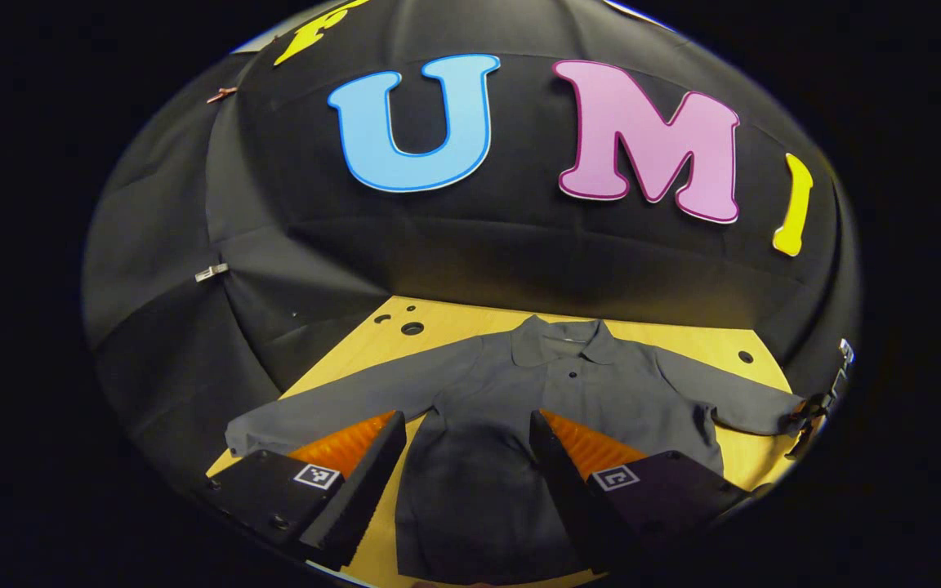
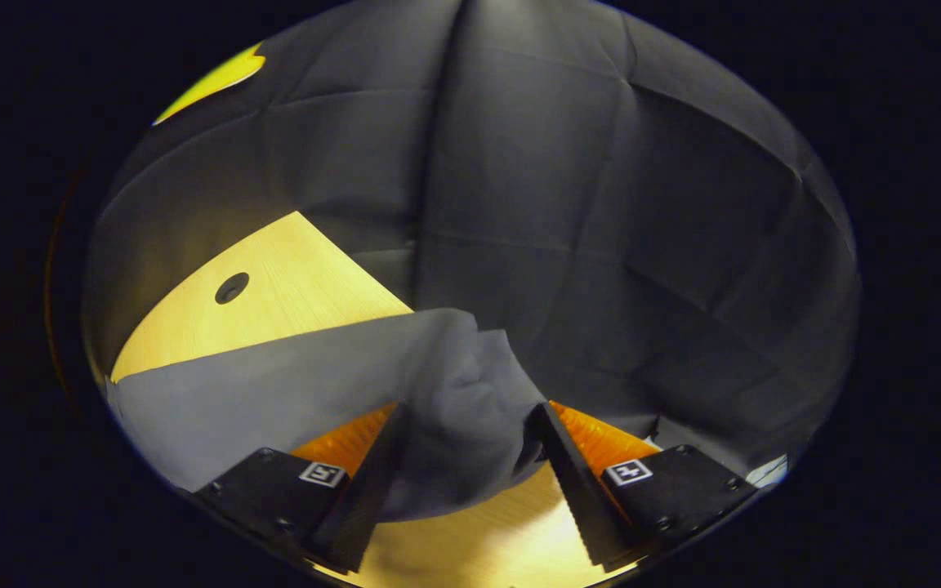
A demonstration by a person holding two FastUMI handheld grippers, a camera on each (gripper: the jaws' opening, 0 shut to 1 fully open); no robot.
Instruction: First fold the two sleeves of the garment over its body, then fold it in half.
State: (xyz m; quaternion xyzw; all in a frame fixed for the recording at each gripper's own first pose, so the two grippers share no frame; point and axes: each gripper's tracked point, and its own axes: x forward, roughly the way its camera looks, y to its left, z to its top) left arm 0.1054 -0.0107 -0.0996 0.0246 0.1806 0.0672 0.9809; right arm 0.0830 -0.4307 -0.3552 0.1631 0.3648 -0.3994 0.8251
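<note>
Here, from my remote seat, the grey shirt [image 1: 536, 408] lies flat and face up on the wooden table [image 1: 454, 314], collar toward the booth wall, both sleeves spread out to the sides, so I judge no fold is finished yet. In the left gripper view, my left gripper [image 1: 466, 457] hangs above the shirt's lower body with its fingers spread wide and nothing between them. In the right gripper view, my right gripper [image 2: 462, 457] has the bunched end of the right sleeve [image 2: 470, 392] sitting between its fingers; I cannot tell whether they press on it. Both sleeve folds and the halving remain.
</note>
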